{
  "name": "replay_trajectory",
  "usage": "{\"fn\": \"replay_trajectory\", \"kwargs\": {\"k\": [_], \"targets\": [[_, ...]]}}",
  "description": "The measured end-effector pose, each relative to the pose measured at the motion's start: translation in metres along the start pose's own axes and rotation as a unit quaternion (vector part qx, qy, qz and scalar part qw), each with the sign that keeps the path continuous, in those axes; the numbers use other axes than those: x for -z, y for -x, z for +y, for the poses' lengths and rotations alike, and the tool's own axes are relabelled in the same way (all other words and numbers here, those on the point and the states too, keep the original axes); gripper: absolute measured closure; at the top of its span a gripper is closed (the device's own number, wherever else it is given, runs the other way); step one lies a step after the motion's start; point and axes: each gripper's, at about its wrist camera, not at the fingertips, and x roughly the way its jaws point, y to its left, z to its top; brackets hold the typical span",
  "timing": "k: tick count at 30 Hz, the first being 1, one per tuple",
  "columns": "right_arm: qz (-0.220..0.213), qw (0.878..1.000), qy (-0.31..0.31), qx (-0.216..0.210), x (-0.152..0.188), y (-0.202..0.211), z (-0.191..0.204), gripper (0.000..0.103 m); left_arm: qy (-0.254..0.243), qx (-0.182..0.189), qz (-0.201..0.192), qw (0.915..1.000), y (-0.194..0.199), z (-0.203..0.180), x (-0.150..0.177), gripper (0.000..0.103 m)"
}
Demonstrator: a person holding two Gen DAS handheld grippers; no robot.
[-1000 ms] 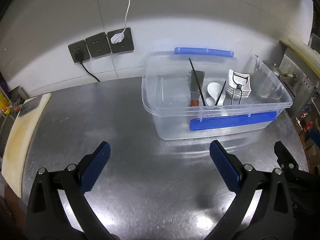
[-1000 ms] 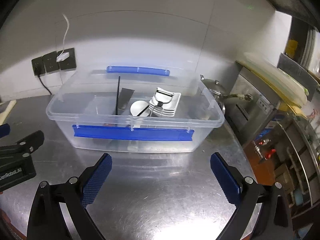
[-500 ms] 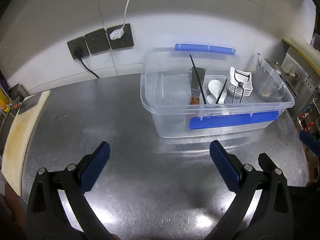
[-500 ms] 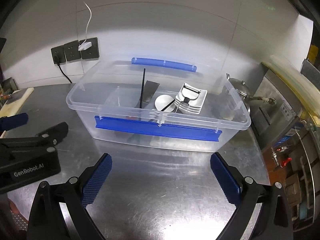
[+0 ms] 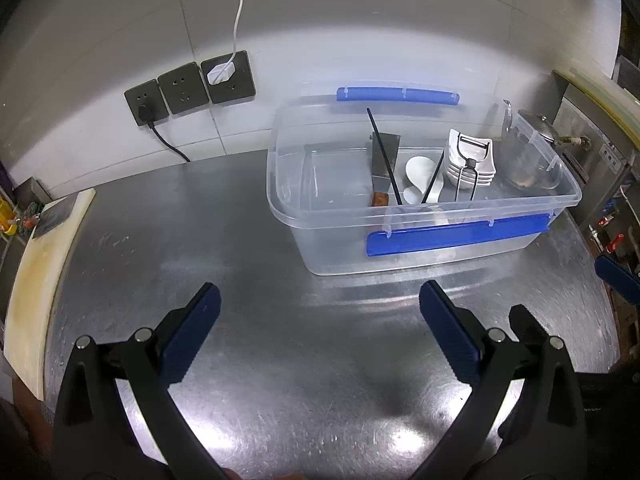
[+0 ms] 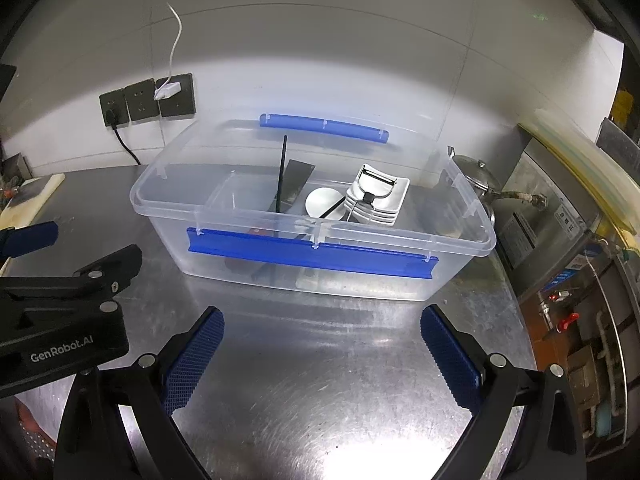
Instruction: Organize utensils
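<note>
A clear plastic bin with blue handles stands on the steel table; it also shows in the right wrist view. Inside are black chopsticks, a metal scraper, a white spoon, a stack of white dishes and a peeler leaning on them. In the right wrist view the chopsticks, dishes and peeler show too. My left gripper is open and empty, short of the bin. My right gripper is open and empty, also short of it.
Wall sockets with a black cord and a white charger sit behind the table. A cutting board lies along the left edge. A metal kettle and a steel appliance stand right of the bin. The left gripper's body is at my right's left.
Both grippers have drawn back and risen, so the bin looks farther and more from above. Both stay open. Nothing in the bin has moved.
</note>
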Motion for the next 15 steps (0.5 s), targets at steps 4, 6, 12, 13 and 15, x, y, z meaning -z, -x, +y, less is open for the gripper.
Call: {"fn": "replay_trajectory", "kwargs": {"k": [4, 6, 12, 13, 15], "targets": [[0.003, 1.0, -0.006, 0.004, 0.0004, -0.0004, -0.0023, 0.005, 0.002, -0.002, 0.003, 1.0, -0.0014, 0.0014, 0.0007, 0.007], [0.005, 1.0, -0.005, 0.005, 0.0004, -0.0005, -0.0022, 0.005, 0.001, -0.003, 0.003, 1.0, -0.0015, 0.0015, 0.0007, 0.007], [0.009, 1.0, 0.003, 0.006, 0.0024, -0.0007, 0.0016, 0.005, -0.004, -0.001, 0.002, 1.0, -0.0016, -0.0004, 0.0008, 0.007], [0.008, 1.0, 0.003, 0.005, 0.0026, -0.0005, 0.002, 0.005, -0.005, -0.001, 0.002, 1.0, -0.0019, -0.001, 0.0009, 0.007], [0.007, 1.0, 0.003, 0.007, 0.0027, 0.0002, 0.0021, 0.005, -0.005, -0.002, 0.004, 1.0, -0.0031, -0.0011, 0.0007, 0.007]]}}
